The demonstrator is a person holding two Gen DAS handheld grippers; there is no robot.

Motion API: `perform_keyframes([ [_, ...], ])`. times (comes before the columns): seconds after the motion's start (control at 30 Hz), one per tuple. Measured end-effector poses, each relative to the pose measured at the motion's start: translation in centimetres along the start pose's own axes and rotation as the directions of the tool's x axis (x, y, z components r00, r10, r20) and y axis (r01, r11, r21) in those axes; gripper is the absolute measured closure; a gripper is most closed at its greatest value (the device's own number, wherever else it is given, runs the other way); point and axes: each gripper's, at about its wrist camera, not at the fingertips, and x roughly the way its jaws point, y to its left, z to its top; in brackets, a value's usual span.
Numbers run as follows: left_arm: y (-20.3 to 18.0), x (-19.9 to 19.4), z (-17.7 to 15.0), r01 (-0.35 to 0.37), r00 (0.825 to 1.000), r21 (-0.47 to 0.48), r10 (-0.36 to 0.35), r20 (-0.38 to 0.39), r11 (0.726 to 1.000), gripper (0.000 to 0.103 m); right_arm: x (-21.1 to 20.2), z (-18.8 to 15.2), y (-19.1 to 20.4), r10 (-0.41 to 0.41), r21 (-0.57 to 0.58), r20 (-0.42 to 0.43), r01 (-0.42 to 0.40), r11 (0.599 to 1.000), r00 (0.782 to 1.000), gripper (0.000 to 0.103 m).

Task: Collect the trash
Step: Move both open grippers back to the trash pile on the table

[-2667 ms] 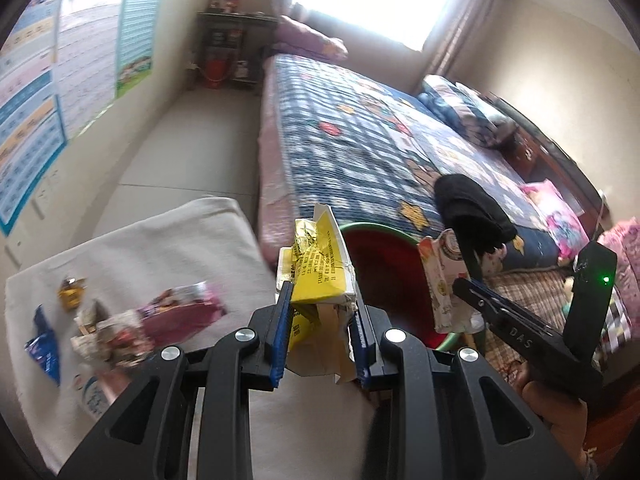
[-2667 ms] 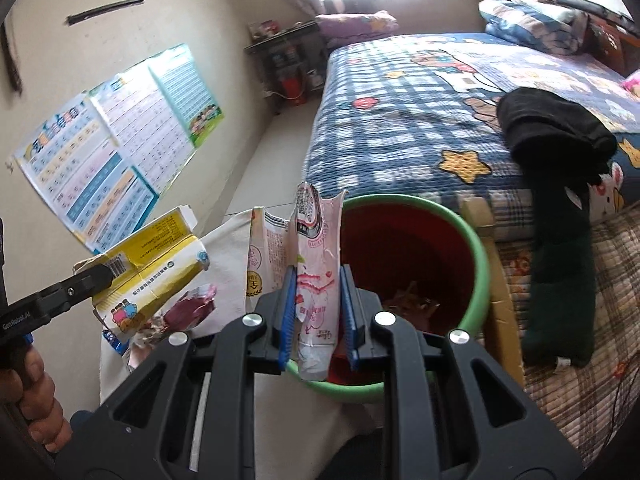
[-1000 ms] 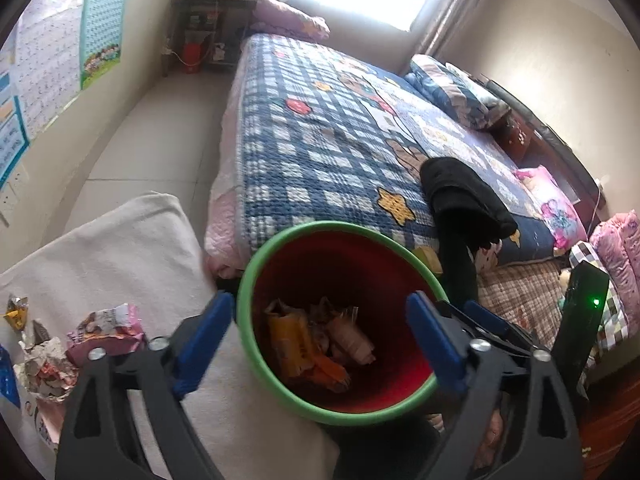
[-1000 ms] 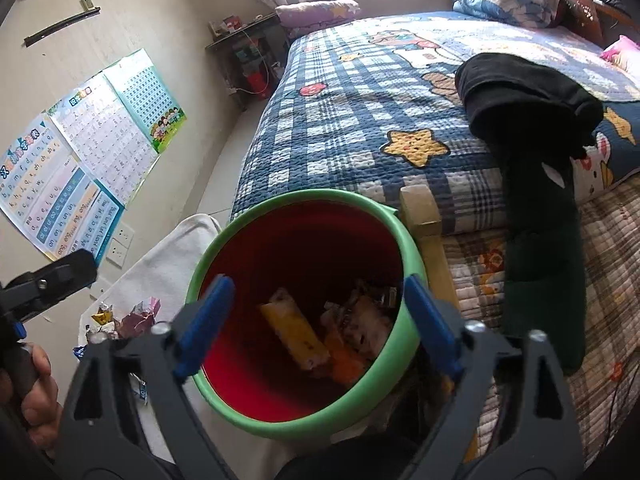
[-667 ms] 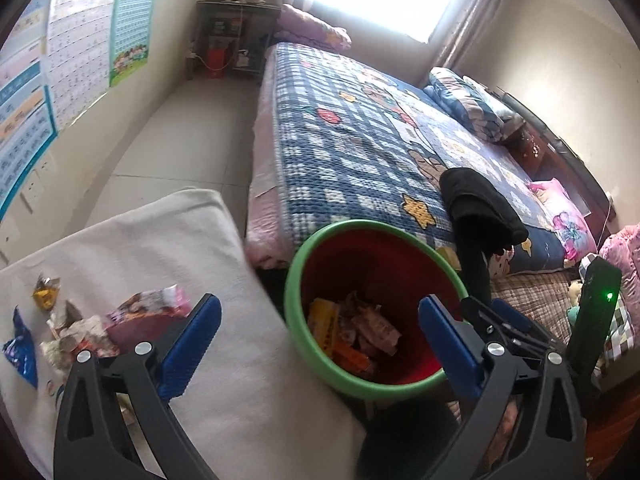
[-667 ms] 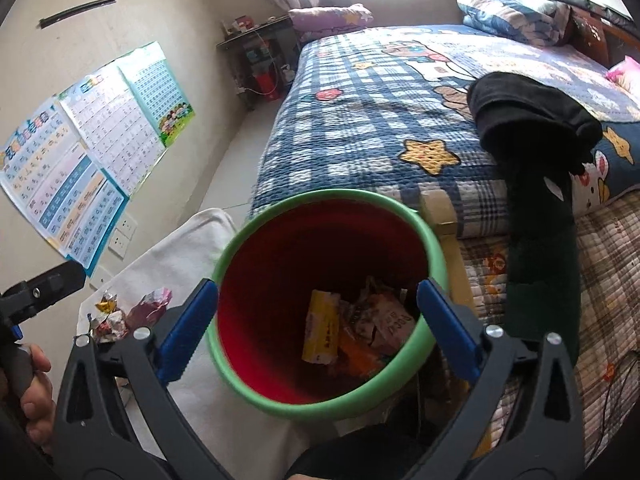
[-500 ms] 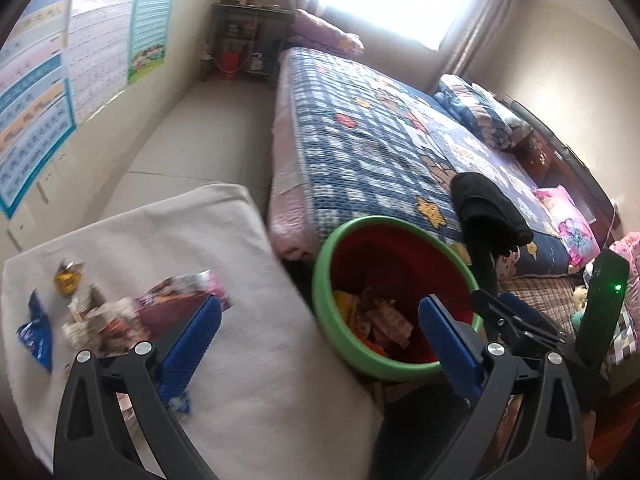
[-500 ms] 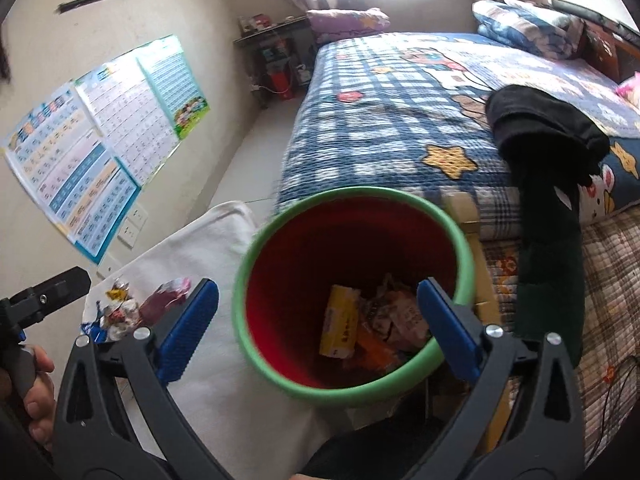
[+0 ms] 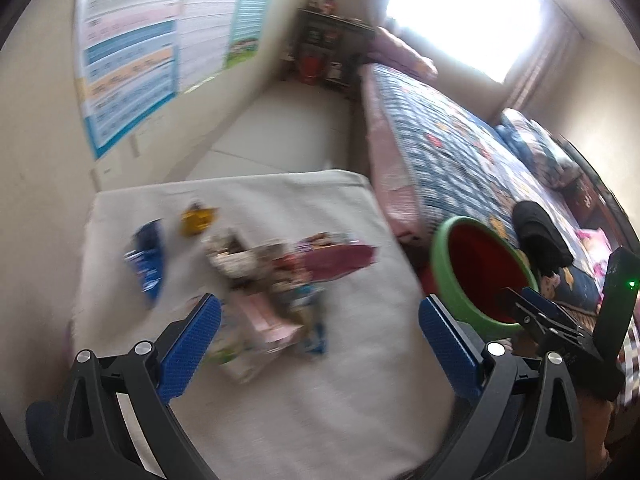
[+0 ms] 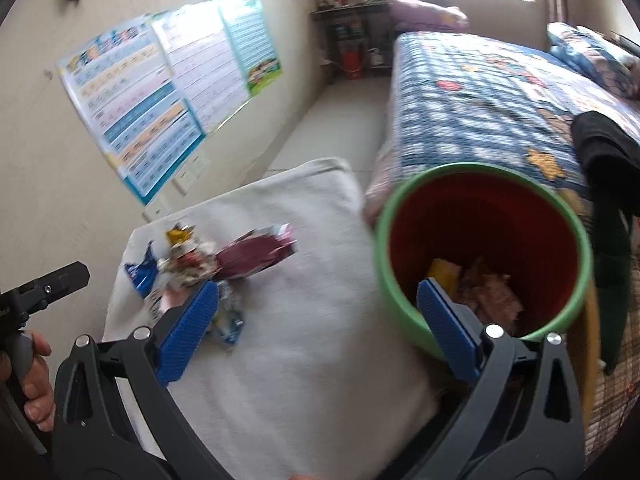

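Both the left claw [image 9: 320, 340] and the right claw [image 10: 318, 322] are held wide apart and empty. Wrappers [image 9: 260, 276] are heaped near the table's [image 9: 340, 380] far left corner; the bin [image 10: 480, 248] stands off its right edge. Judged next: lowering onto one wrapper and pinching it.
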Motion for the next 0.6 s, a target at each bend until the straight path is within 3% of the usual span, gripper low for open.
perform_keyframes([
  [0.27, 9.0, -2.2, -2.4, -0.089, 0.996, -0.133, 0.091, 0.007, 0.987, 0.008, 2.3, -0.9, 5.1, 0.070, -0.055, -0.067, -0.073, 0.996, 0.995, 0.005],
  [0.6, 14.9, -0.9, -4.0, -0.112, 0.994, -0.243, 0.109, -0.025, 0.964, 0.008, 5.2, -2.1, 7.8, 0.092, -0.049, -0.127, -0.099, 0.994, 0.988, 0.005],
])
